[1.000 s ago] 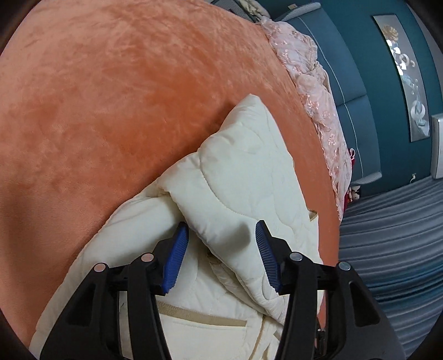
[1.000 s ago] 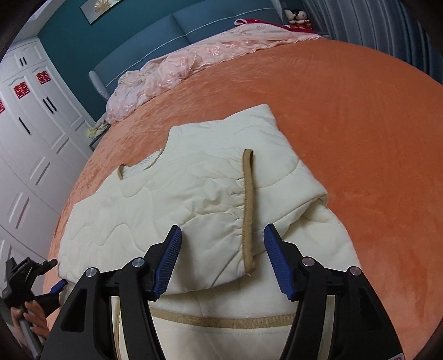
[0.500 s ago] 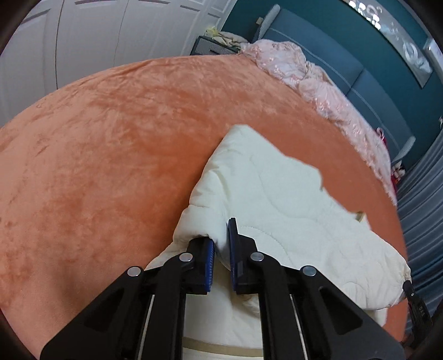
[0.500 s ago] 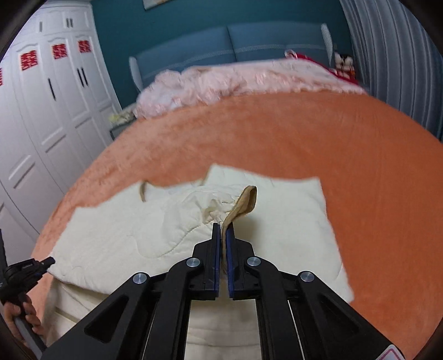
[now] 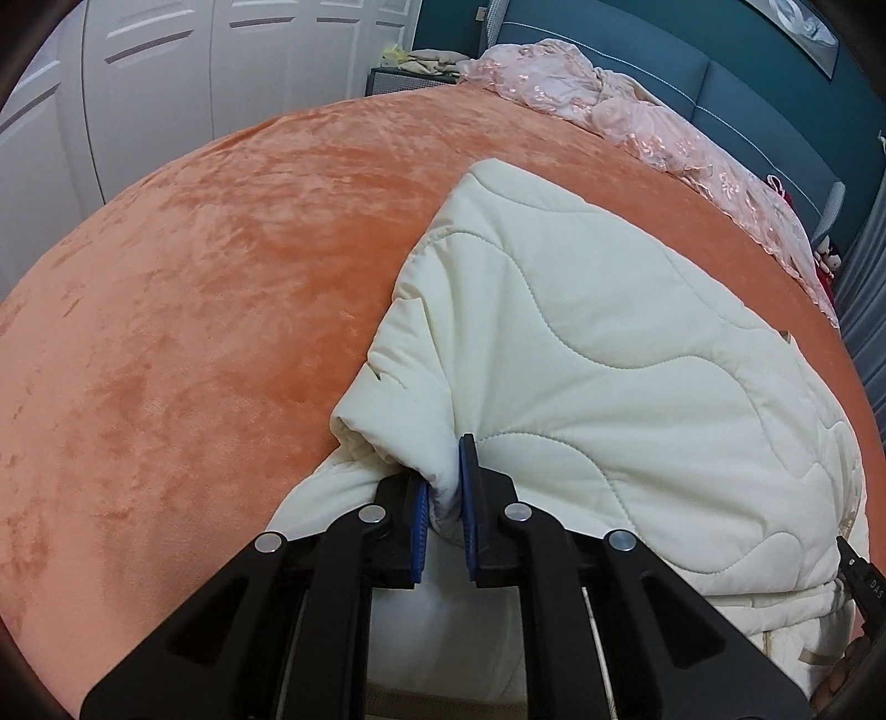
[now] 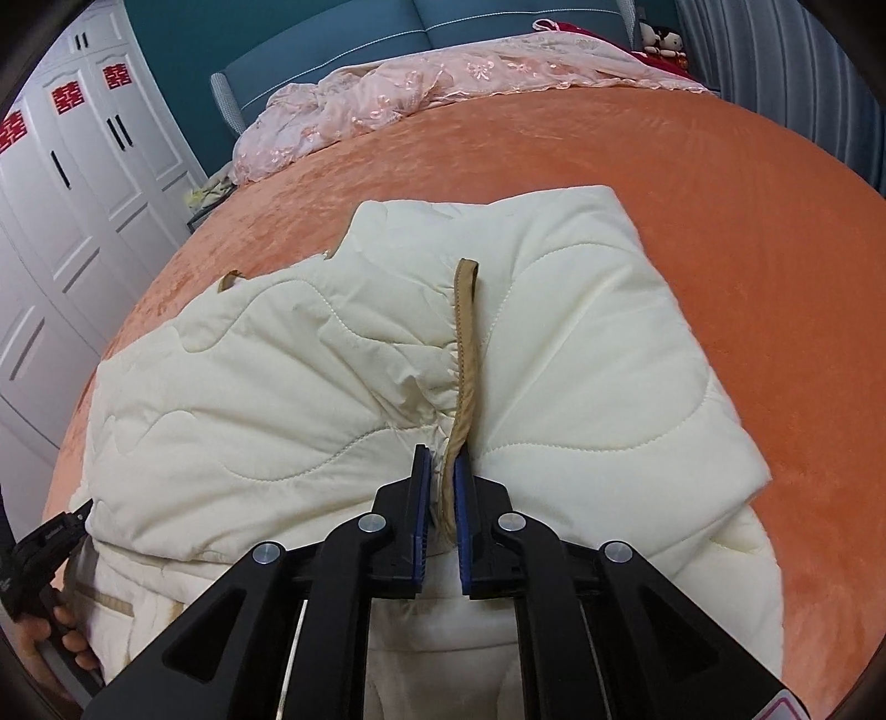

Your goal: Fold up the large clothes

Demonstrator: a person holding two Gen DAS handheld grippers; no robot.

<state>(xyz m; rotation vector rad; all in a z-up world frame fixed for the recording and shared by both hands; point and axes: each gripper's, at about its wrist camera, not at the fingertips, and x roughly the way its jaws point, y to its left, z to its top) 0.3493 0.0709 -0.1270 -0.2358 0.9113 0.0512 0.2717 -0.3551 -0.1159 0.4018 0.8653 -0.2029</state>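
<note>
gripping the cream quilted jacket (image 5: 637, 387) at the frame's centre on the orange bed (image 5: 194, 332), left tool (image 5: 446, 526) pinches its padded fold and right tool (image 6: 440, 498) its tan trim (image 6: 465, 343), both having just closed, likely to fold it together.

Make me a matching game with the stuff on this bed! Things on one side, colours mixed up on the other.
Things:
1. bed cover
2. quilted jacket
3. lacy blanket
4. headboard

Colours:
A. pale pink
B. teal blue
C. orange
D. cream

Pairs: 1-C, 2-D, 3-A, 4-B
</note>
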